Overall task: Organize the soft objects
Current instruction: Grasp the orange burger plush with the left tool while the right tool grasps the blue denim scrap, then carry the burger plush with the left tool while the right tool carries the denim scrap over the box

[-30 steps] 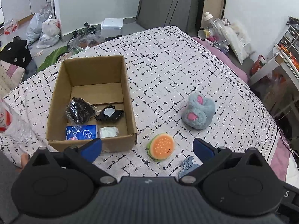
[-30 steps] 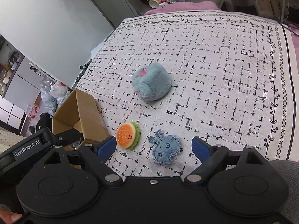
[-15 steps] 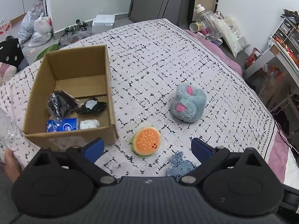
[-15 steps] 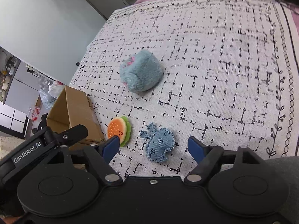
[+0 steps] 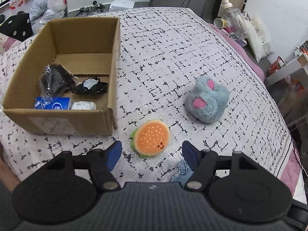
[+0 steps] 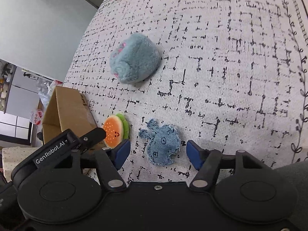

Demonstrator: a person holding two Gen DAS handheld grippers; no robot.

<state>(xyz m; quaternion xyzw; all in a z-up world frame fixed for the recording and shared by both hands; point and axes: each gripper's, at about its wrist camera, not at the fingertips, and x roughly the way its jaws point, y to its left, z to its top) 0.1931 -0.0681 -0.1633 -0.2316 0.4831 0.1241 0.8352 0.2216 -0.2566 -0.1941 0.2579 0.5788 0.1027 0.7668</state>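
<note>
A plush burger (image 5: 150,137) lies on the patterned bedspread just right of the cardboard box (image 5: 113,61). My left gripper (image 5: 152,153) is open and empty, its jaws on either side of the burger's near edge. A fluffy blue-grey plush with pink patches (image 5: 207,99) lies farther right. A flat denim toy (image 6: 162,144) lies between the jaws of my open right gripper (image 6: 158,154); it shows partly in the left wrist view (image 5: 182,170). The burger (image 6: 114,132) and the blue-grey plush (image 6: 134,65) also show in the right wrist view, where part of the left gripper covers the burger's left edge.
The box holds a black bagged item (image 5: 53,79), a black pouch (image 5: 90,85), a blue tissue pack (image 5: 52,104) and a white wad (image 5: 82,105). Bottles and bags (image 5: 236,25) crowd the floor beyond the bed's far right edge. The box also shows in the right wrist view (image 6: 65,111).
Both grippers have moved forward and lower. The burger now sits between the left jaws and the denim toy between the right jaws. Both stay open.
</note>
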